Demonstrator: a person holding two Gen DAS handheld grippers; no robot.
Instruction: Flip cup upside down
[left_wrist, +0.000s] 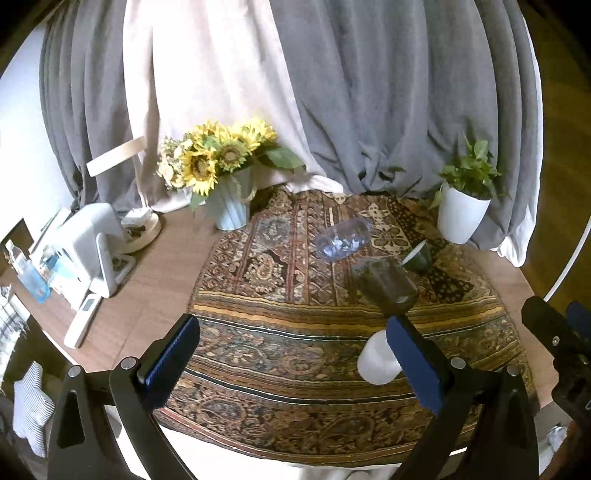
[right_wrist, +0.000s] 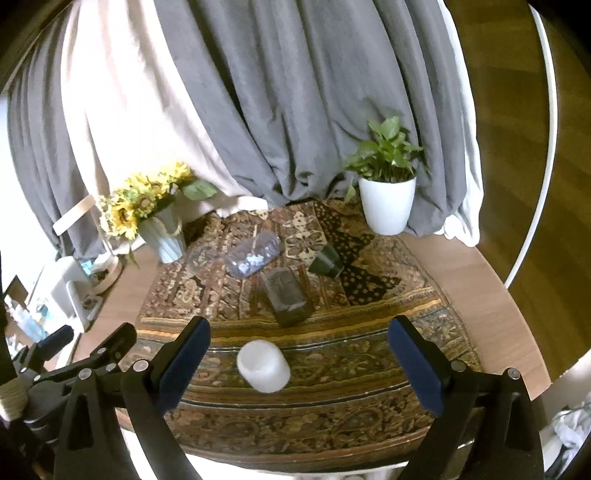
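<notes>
Here the white cup (right_wrist: 263, 365) lies on the patterned cloth (right_wrist: 332, 354) near the front edge of the round wooden desk (right_wrist: 476, 280), and it seems to be tipped on its side, though the glare on it makes that hard to settle. The right tongs (right_wrist: 297, 345) hang over the near part of the cloth with their blue pads spread wide apart, and the cup sits between them, closer to the left pad, touching neither. The left tongs (left_wrist: 293, 345) are likewise wide apart and hold nothing; from their side the cup (left_wrist: 376, 360) shows just behind the right-hand pad, partly hidden by it.

Farther back on the cloth a dark glass tumbler (right_wrist: 286, 295) lies on its side, with a small dark green cup (right_wrist: 327, 262) tilted just to its right and a clear bluish plastic bottle (right_wrist: 253, 256) lying to its far left. At the far left of the desk stands a pale ribbed vase of sunflowers (right_wrist: 147, 206), and at the far right a white pot with a green plant (right_wrist: 386, 203). Grey and cream curtains (right_wrist: 295, 92) hang behind everything. A white device (left_wrist: 92, 247) sits at the left edge of the desk.
</notes>
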